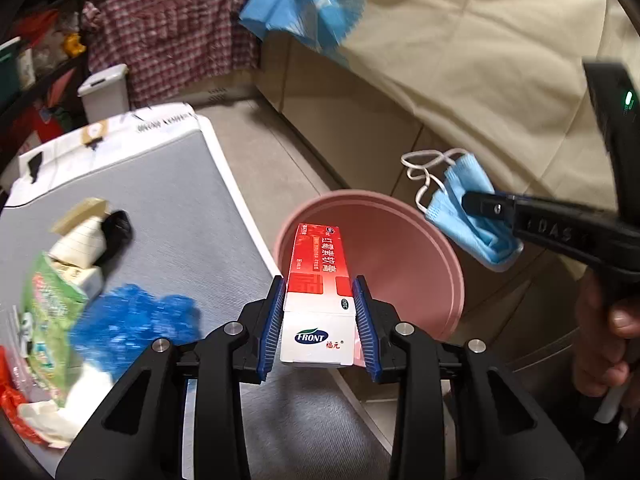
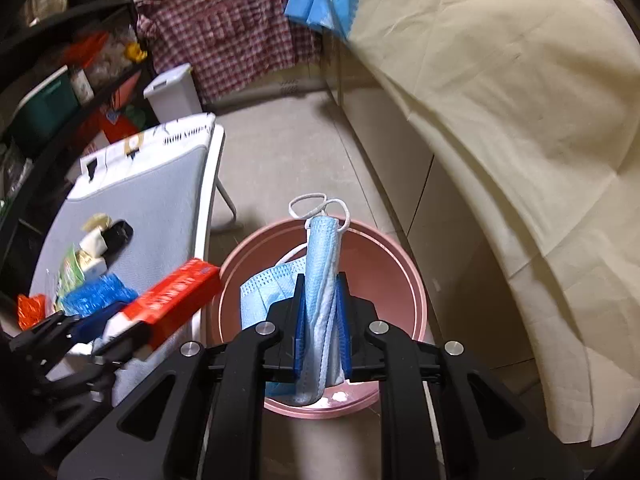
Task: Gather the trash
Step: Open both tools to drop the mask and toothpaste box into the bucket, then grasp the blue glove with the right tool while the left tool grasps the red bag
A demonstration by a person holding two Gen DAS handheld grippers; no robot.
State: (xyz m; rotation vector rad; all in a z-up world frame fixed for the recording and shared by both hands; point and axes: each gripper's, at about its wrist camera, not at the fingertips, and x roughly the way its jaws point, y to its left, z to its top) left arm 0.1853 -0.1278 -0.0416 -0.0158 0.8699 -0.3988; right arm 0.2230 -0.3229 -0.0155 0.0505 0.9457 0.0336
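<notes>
My left gripper point(image 1: 319, 285) is shut on a red and white carton point(image 1: 318, 264), whose far end reaches over the rim of a pink bin point(image 1: 404, 240) on the floor. From the right, my right gripper point(image 1: 480, 204) comes in shut on a blue face mask point(image 1: 452, 216) above the bin's far edge. In the right wrist view the right gripper point(image 2: 321, 280) pinches the folded mask point(image 2: 322, 248) directly over the pink bin point(image 2: 384, 268), ear loops dangling. The carton point(image 2: 176, 296) and left gripper point(image 2: 120, 328) show at lower left.
A grey-topped table point(image 1: 168, 200) left of the bin carries a blue crumpled glove point(image 1: 132, 316), a green wrapper point(image 1: 52, 304), tissues, a black item point(image 1: 118, 228) and an orange wrapper point(image 2: 30, 310). A beige sheet point(image 1: 480, 60) covers furniture on the right. A white lidded bin point(image 1: 104, 94) stands behind.
</notes>
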